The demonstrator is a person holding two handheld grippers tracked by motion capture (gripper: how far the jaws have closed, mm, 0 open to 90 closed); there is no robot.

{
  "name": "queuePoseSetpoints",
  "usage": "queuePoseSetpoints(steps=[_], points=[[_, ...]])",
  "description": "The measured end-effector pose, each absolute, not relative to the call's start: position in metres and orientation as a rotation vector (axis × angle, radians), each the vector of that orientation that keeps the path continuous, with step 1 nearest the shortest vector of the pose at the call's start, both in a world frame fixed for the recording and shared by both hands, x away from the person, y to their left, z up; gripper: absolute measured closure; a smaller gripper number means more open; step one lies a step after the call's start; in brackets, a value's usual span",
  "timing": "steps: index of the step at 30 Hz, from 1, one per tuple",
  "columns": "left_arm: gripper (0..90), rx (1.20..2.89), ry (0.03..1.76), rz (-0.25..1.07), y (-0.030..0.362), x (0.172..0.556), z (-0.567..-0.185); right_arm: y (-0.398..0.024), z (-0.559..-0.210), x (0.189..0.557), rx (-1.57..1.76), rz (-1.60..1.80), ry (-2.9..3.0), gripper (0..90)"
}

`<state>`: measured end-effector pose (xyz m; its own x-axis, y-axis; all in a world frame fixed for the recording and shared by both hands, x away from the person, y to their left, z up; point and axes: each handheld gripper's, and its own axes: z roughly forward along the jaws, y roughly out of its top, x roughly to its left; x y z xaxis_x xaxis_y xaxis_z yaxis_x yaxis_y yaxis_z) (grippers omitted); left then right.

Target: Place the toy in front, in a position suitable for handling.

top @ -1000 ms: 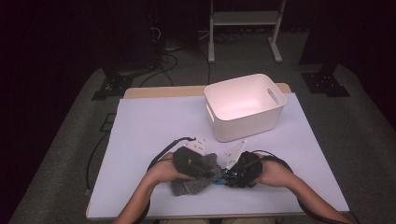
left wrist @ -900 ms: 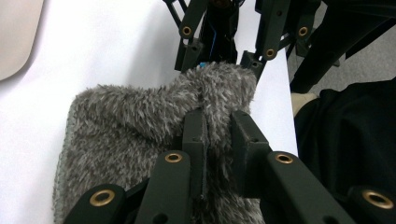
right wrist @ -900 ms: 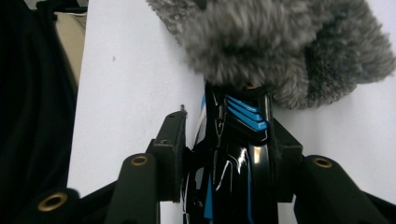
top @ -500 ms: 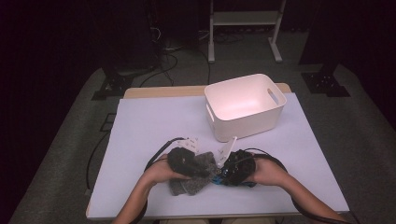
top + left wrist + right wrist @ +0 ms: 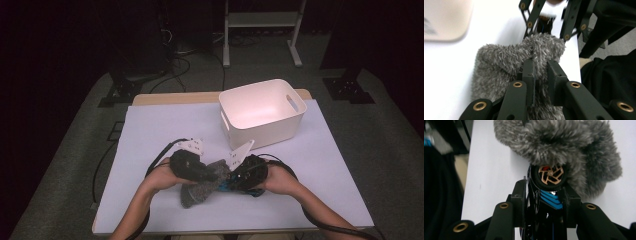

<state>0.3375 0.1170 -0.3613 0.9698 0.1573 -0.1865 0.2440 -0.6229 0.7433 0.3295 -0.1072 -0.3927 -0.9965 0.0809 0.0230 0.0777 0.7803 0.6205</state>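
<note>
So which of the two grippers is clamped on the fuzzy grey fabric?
The left gripper: its jaws pinch a fold of the fuzzy grey fabric. The right gripper instead holds a black toy car with blue stripes.

Place: a dim lab or studio
Signs: white-covered table, floor cables at 11 o'clock, metal stand at 12

Near edge of table: sock and toy car between the two grippers; bin behind.
Sock lies on the table, pinched by the left gripper on its left. Toy car sits in the right gripper, touching the sock's right end. Bin stands behind them, toward the far right, well apart.
</note>
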Motion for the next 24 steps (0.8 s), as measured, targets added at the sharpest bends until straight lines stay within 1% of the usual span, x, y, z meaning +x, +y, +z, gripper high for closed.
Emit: queuePoseSetpoints(steps=[3, 5, 16, 24], points=[[78.8, 2.260, 0.260, -0.095, 0.115, 0.335, -0.346, -0.108, -0.388, 0.331, 0.138, 1.134, 2.913, 61.5], [78.8, 2.279, 0.247, -0.089, 0.112, 0.334, -0.343, -0.110, -0.387, 0.329, 0.140, 1.150, 2.887, 61.5], [79.0, 2.261, 0.236, -0.118, 0.099, 0.336, -0.351, -0.145, -0.387, 0.321, 0.195, 1.238, 2.837, 61.4], [78.9, 2.258, 0.214, -0.124, 0.089, 0.336, -0.351, -0.160, -0.381, 0.314, 0.203, 1.225, 2.809, 61.4]])
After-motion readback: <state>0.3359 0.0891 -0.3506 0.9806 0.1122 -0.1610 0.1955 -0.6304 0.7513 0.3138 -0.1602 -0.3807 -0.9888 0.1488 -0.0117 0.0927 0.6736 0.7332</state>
